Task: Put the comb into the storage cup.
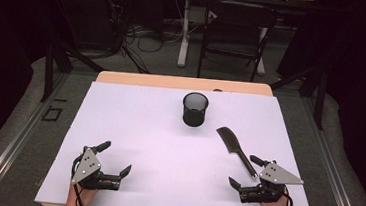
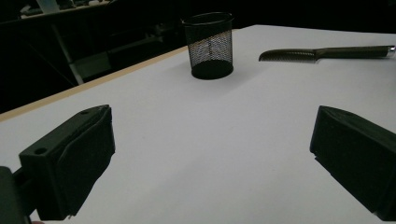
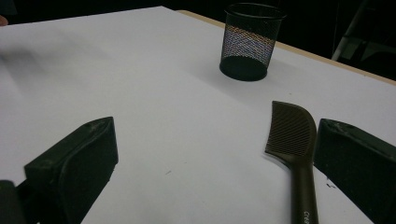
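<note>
Right gripper [image 1: 248,173] sits low at the near right of the table, jaws spread wide, nothing between the pads. In the right gripper view the comb [image 3: 292,140] lies flat just inside the right-hand jaw, handle running down toward 6 o'clock and off the bottom edge, toothed head curving up toward 12; whether the handle touches that jaw cannot be told. In the high view the comb [image 1: 236,149] runs from about 11 o'clock of the right gripper down toward its far jaw, handle end just beside it.

Left gripper [image 1: 115,158] at the near left, also wide open, holding nothing, bare white surface between its jaws in the left gripper view.

Mesh cup [image 1: 195,109] stands upright at about 11 o'clock from the right gripper, well apart from both grippers, near the far edge of the white sheet. Comb head lies near the cup, at its 4 o'clock, not touching.

White sheet [image 1: 143,129] covers most of the table; a strip of wooden edge [image 1: 182,83] shows along the far side. Wide open room across the middle and left of the sheet. Right gripper is close to the sheet's right and near edges, left gripper close to the near edge.
</note>
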Demonstrator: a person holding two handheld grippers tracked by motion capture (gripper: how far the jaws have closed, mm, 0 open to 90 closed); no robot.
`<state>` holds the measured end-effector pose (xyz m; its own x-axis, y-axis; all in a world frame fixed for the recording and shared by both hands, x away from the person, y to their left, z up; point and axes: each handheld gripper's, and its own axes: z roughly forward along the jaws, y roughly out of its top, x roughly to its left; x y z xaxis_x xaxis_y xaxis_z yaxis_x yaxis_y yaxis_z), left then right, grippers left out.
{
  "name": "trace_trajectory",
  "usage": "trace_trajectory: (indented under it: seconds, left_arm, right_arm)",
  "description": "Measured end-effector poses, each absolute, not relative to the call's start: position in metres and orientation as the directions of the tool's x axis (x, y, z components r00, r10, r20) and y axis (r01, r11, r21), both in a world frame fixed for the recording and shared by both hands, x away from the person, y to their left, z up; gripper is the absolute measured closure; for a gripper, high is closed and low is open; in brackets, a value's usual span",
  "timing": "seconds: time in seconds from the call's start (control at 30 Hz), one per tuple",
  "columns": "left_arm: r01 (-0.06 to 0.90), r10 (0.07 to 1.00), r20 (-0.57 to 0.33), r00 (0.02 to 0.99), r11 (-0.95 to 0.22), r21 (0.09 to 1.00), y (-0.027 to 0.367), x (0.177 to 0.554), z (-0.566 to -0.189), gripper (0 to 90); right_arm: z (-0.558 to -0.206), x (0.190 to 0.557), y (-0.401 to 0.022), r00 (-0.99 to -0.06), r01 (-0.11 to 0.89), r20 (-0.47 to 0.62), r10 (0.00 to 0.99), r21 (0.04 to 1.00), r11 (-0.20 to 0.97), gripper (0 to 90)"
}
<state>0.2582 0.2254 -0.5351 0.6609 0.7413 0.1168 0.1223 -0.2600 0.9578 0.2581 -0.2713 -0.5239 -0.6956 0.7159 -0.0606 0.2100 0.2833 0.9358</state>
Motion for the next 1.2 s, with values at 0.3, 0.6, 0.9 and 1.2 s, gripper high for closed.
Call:
trace_trajectory:
  seconds: [0.3,0.6,0.9,1.2]
  left_arm:
    - [0.133,0.74,0.101,0.665,-0.25,0.959,0.224,0.261,-0.536,0.0]
    - [0.136,0.732,0.107,0.673,-0.265,0.955,0.222,0.264,-0.537,0.0]
    - [0.147,0.733,0.098,0.673,-0.262,0.954,0.221,0.265,-0.538,0.0]
    - [0.143,0.731,0.101,0.674,-0.264,0.954,0.222,0.265,-0.538,0.0]
  right_arm:
    - [-0.524,0.262,-0.27,-0.701,0.233,-0.051,0.711,0.926,0.297,0.0]
    - [-0.525,0.269,-0.267,-0.704,0.252,-0.046,0.708,0.917,0.31,0.0]
    - [-0.526,0.28,-0.265,-0.705,0.297,-0.024,0.708,0.897,0.327,0.0]
    - [-0.524,0.288,-0.259,-0.719,0.328,-0.012,0.695,0.876,0.354,0.0]
